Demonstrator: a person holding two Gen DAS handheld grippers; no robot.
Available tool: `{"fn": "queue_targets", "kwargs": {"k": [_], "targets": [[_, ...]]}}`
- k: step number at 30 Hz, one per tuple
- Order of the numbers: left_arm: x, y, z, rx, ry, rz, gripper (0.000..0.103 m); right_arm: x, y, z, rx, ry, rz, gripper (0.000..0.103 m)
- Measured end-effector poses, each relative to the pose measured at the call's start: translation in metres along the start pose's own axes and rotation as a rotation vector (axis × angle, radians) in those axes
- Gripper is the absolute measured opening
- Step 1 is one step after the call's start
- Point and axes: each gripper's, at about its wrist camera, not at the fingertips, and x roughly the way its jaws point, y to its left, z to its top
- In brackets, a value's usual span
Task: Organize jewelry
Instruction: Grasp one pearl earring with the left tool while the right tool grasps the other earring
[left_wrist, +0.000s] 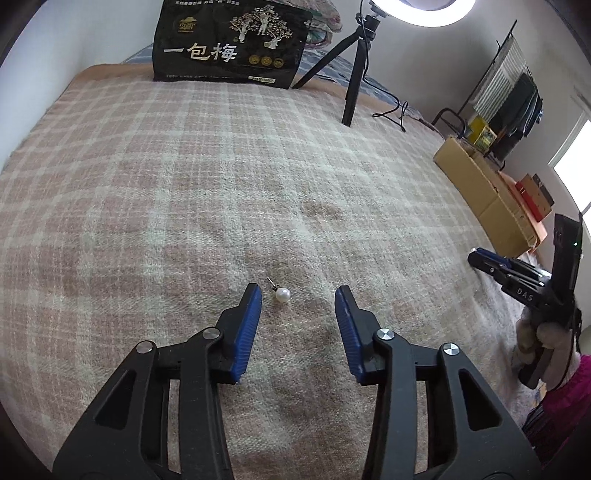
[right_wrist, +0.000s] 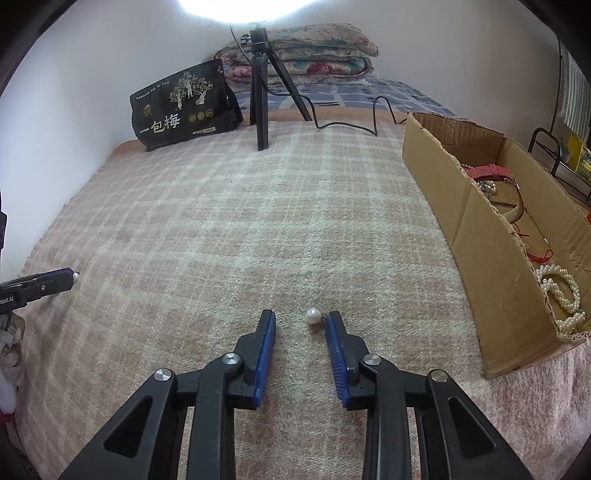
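Note:
A white pearl stud earring (left_wrist: 282, 294) lies on the pink checked blanket (left_wrist: 184, 177), just ahead of my open left gripper (left_wrist: 298, 295) and nearer its left finger. In the right wrist view a second pearl earring (right_wrist: 313, 316) lies on the blanket between the tips of my open right gripper (right_wrist: 300, 320), close to the right finger (right_wrist: 334, 332). An open cardboard box (right_wrist: 443, 192) at the right holds pearl bracelets (right_wrist: 561, 295) and a red strap (right_wrist: 487, 171). The left gripper also shows at the left edge (right_wrist: 44, 284), with the first pearl (right_wrist: 76, 275) at its tips.
A black snack bag (left_wrist: 229, 44) leans at the far end of the bed. A black tripod (right_wrist: 260, 85) with a ring light and its cable (right_wrist: 354, 122) stands near it. Folded quilts (right_wrist: 303, 51) lie behind. The right gripper (left_wrist: 517, 273) appears at the right edge.

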Motion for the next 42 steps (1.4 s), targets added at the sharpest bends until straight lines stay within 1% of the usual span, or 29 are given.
{"fn": "queue_targets", "kwargs": {"k": [1, 2, 4, 10, 17, 25, 32, 34, 42], "targets": [[0.0008, -0.001, 0.0003, 0.007, -0.001, 0.008, 0.04, 0.0, 0.0001, 0.0, 0.0, 0.0, 0.0, 0.027], [0.0022, -0.0022, 0.0006, 0.017, -0.001, 0.022, 0.036, 0.0003, 0.0006, -0.0001, -0.002, 0.0, -0.001, 0.027], [0.005, -0.0031, 0.0007, 0.031, 0.002, 0.041, 0.032, 0.0001, 0.0002, -0.0006, -0.006, -0.001, -0.002, 0.027], [0.0085, -0.0046, -0.001, 0.057, -0.002, 0.078, 0.025, 0.0008, 0.0005, -0.0011, -0.013, -0.004, -0.004, 0.026], [0.008, -0.0014, -0.0019, 0.05, -0.01, 0.086, 0.016, 0.0003, 0.0053, -0.002, -0.036, -0.005, -0.015, 0.025], [0.0069, 0.0002, -0.0027, 0.044, -0.014, 0.084, 0.013, 0.0029, 0.0037, 0.0013, -0.033, -0.01, -0.025, 0.025], [0.0058, 0.0025, -0.0024, 0.034, -0.015, 0.076, 0.012, -0.0003, 0.0019, 0.0051, -0.045, -0.034, -0.048, 0.024], [0.0057, 0.0028, -0.0024, 0.034, -0.015, 0.075, 0.012, 0.0019, 0.0017, 0.0059, -0.06, -0.024, -0.042, 0.025], [0.005, 0.0037, -0.0029, 0.026, -0.016, 0.07, 0.01, 0.0057, 0.0077, 0.0053, -0.094, -0.009, -0.064, 0.024]]}}
